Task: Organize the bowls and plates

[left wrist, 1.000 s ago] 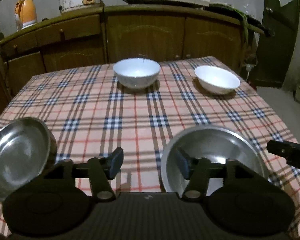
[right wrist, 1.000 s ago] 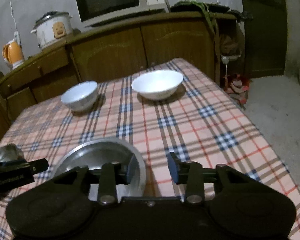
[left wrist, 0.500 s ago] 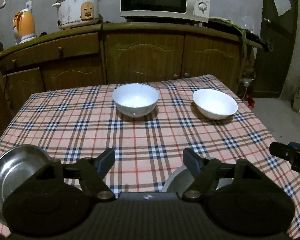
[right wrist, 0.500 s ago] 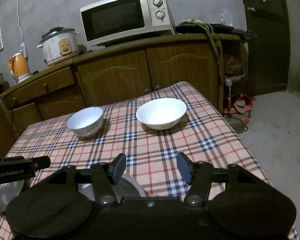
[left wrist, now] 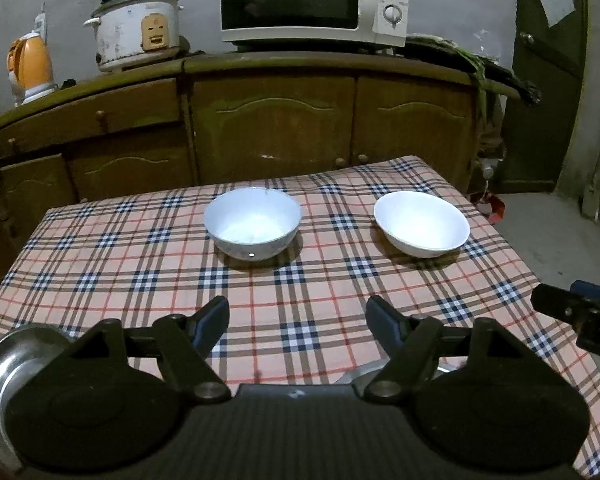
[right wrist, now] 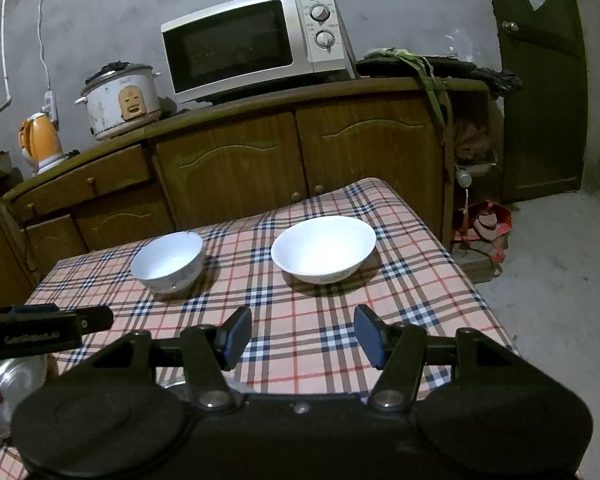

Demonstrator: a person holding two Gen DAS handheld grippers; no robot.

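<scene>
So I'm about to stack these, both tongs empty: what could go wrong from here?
The shallow white bowl sits near the table's right edge; a nudge could tip it off. The steel dish hides under the left tongs, easy to clip. The right tongs hang close beside them.

Dim kitchen, grey walls
Wooden cabinets [left wrist: 276, 128] carry a microwave [left wrist: 314, 0] and rice cooker [left wrist: 136, 32]; dark door [right wrist: 540, 80] at right.

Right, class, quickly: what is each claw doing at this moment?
Left claw: open, holding nothing; its jaws have just been opening.
Right claw: open, holding nothing; its jaws have just been opening.
</scene>
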